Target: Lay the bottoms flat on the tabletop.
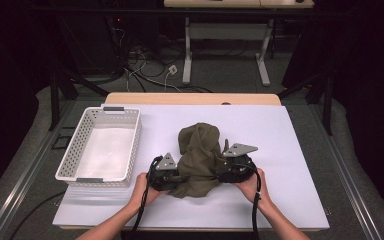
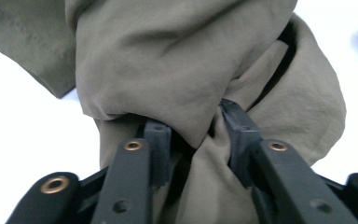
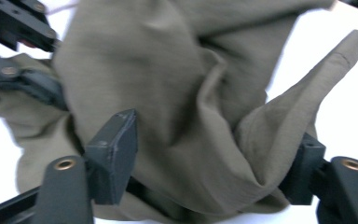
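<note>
Cloth (image 1: 198, 160): olive woven fabric, matt, creased. Basket (image 1: 75, 152): white perforated plastic. Counter (image 1: 280, 150): smooth matt white top, wood edge.

A recording lab or test workroom: a white work board (image 1: 280, 150) lies on a wooden table (image 1: 190, 98) ringed by black curtains (image 1: 10, 65) and dark metal framing (image 1: 55, 100). Beyond the table, loose cables (image 1: 145, 65) and a plug (image 1: 172, 69) sprawl over grey carpet (image 1: 230, 75), beside the white legs of a height-adjustable desk (image 1: 225, 35). On the board's left part sits a white perforated basket (image 1: 75, 150); near its middle lies an olive cloth (image 1: 197, 150), with hand-held grippers either side of it.
</note>
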`<state>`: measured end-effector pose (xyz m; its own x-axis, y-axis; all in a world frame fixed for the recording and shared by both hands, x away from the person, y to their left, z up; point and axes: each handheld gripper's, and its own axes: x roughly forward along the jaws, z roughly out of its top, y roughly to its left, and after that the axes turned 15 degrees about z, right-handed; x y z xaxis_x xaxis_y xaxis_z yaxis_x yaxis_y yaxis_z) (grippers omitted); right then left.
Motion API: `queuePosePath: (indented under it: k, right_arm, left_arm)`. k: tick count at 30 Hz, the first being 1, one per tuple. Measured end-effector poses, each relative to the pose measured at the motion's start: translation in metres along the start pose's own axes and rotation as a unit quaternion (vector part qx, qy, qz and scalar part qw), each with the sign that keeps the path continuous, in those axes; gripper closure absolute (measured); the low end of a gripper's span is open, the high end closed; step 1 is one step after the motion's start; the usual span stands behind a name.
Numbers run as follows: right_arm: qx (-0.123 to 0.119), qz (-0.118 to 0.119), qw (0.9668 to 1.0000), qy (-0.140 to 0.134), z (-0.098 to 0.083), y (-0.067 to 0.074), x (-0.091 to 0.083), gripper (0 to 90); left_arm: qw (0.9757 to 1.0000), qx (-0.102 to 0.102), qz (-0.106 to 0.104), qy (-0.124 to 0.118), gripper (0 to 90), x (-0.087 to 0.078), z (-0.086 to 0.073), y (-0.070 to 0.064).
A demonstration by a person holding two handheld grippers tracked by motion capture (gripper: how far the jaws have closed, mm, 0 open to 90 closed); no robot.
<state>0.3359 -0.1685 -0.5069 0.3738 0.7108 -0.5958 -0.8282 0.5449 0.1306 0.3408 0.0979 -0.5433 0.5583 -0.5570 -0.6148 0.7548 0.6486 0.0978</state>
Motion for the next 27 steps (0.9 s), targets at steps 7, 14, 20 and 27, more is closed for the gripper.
queuePosePath:
  k: [7, 14, 20, 27]
  right_arm:
    - [-0.01, 0.003, 0.9995, 0.028, -0.004, 0.002, 0.013, 52.5]
    - [-0.003, -0.016, 0.9995, 0.026, -0.007, 0.0, 0.012, 85.3]
    - [-0.007, -0.027, 0.9996, -0.005, 0.001, 0.006, -0.004, 87.8]
    - [-0.011, -0.04, 0.9991, -0.01, 0.003, 0.007, -0.009, 87.7]
  left_arm:
    - [0.9999, 0.003, 0.001, -0.014, 78.9, -0.003, 0.004, -0.004]
    - [0.9993, 0.002, 0.002, -0.036, 81.6, -0.012, 0.011, -0.005]
    - [0.9982, -0.012, 0.003, -0.059, 82.4, -0.024, 0.015, 0.001]
    - [0.9981, -0.033, -0.002, -0.052, 81.4, -0.021, 0.013, 0.009]
